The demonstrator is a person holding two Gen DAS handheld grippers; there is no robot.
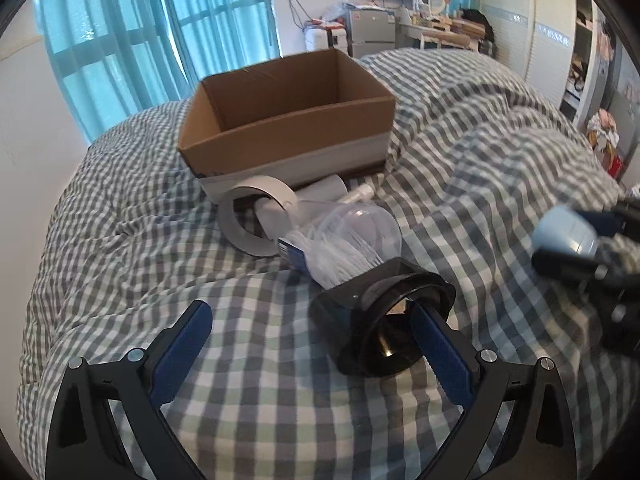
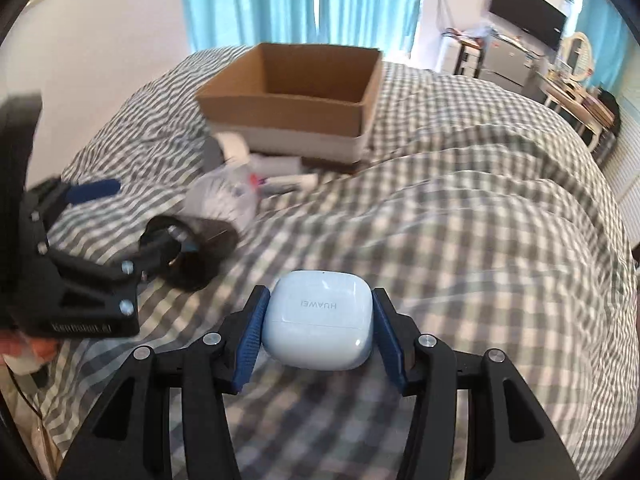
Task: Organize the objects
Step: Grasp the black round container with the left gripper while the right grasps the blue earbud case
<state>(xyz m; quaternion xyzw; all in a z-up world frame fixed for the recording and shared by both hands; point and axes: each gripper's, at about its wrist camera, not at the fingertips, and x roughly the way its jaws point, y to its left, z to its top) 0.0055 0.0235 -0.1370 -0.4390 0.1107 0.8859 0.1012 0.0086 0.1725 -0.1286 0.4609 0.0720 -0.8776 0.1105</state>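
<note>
My right gripper (image 2: 320,293) is shut on a pale blue earbud case (image 2: 320,320), held above the checked bedcover; its blue pads (image 2: 256,320) press both sides. The left wrist view shows that case (image 1: 568,232) at the far right. My left gripper (image 1: 308,316) is open over the bed. Its right finger (image 1: 436,340) reaches into the mouth of a black cup (image 1: 352,312) lying on its side, and its left finger stands well clear of the cup. An open cardboard box (image 1: 280,136) sits farther back on the bed, seen also as the box (image 2: 280,112) in the right wrist view.
Between cup and box lie a tape roll (image 1: 256,220), a clear plastic bag of white items (image 1: 348,236) and a white tube (image 1: 324,188). The checked duvet (image 1: 480,128) bulges in folds on the right. Curtains, a TV and a dresser stand behind the bed.
</note>
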